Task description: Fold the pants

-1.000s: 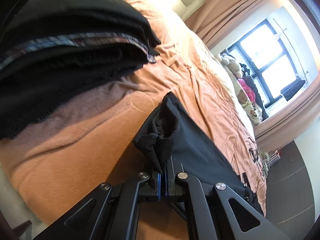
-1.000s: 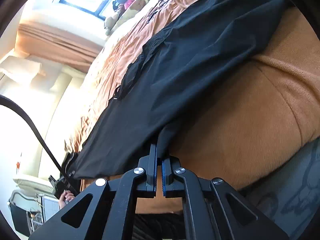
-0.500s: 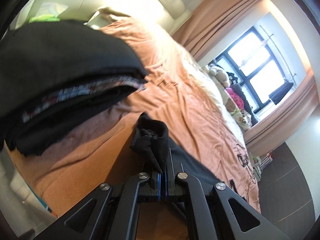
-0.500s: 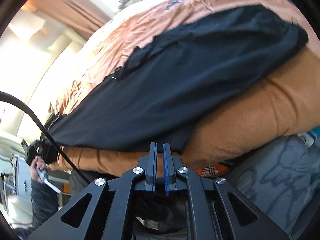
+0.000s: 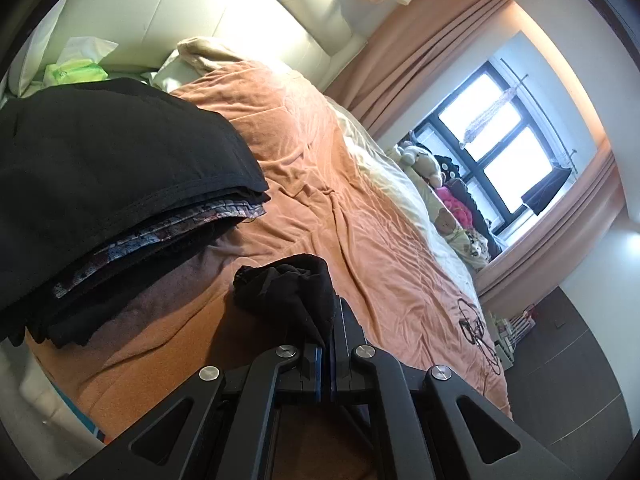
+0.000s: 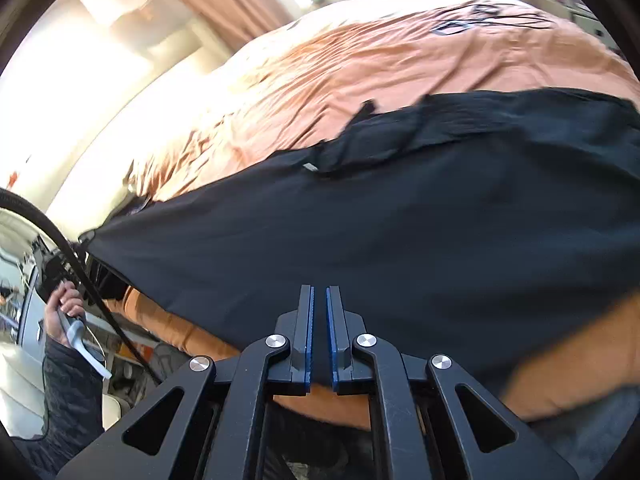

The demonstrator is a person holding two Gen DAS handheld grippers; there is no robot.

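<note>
Your left tongs point(image 5: 329, 354) are clamped tight on a bunched corner of the black pants point(image 5: 290, 294), and the cloth rides up out of the jaws in a dark crumpled knot just above the fingertips. Beyond that knot the bed point(image 5: 360, 240) runs away from you under a rumpled orange cover, with a stack of folded dark clothes point(image 5: 112, 200) piled at the left, a plaid layer showing between the black ones. Stuffed toys point(image 5: 432, 168) sit along the far side below the window point(image 5: 504, 132), and a green tissue pack point(image 5: 76, 70) lies near the pale headboard.

Your right tongs point(image 6: 318, 332) hold nothing: the blue pads stand a narrow slit apart, nearly closed, with no cloth pinched between them. From the right wrist view, the pants point(image 6: 400, 220) lie spread wide across the near edge of the bed point(image 6: 400, 52), a broad black sheet reaching from the far left to the right rim of the picture. The tips of the right tongs sit over that black cloth, though the blur makes it hard to say whether they touch it. At the left edge a hand point(image 6: 66, 304) grips the handle of the other tool, and a black cable point(image 6: 80, 272) crosses in front of it.
</note>
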